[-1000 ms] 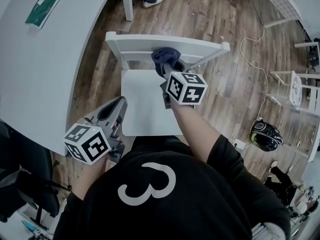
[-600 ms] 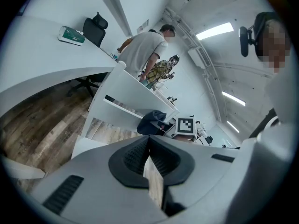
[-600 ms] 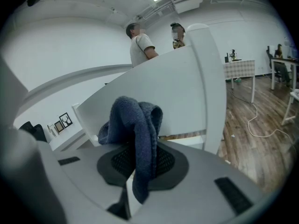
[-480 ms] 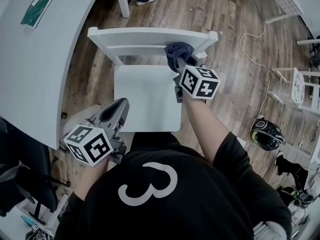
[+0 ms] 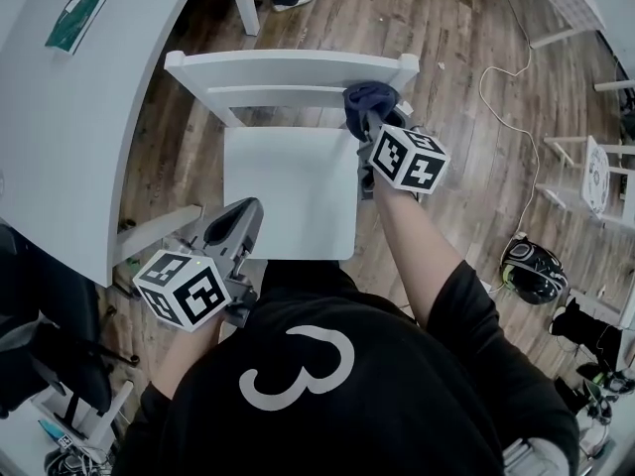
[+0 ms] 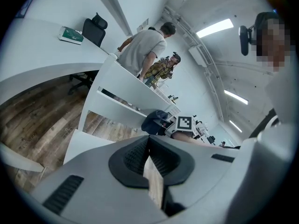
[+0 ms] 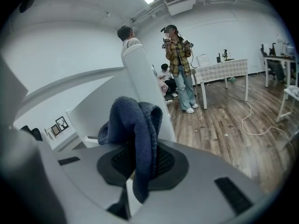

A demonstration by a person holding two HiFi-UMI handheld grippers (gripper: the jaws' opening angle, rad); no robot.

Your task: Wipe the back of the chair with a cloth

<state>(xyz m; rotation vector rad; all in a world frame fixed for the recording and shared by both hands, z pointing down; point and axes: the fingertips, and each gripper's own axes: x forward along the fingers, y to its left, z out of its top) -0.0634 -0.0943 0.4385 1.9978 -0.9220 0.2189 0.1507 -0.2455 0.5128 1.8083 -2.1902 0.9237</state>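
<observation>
Nearest: left tongs [image 5: 238, 218], closed with nothing between them, held off the front left corner of the white chair [image 5: 288, 191]. Further out, over the seat's right edge: right tongs [image 5: 371, 132] clamped on dark blue cloth [image 5: 368, 98], bunched against the right end of the chair back's top rail. Left of chair: pale tabletop [image 5: 69, 137], green book [image 5: 74, 21] at far end.

The right gripper [image 5: 369, 123] slid the cloth [image 5: 368, 96] rightward along the chair back [image 5: 278, 67].
</observation>
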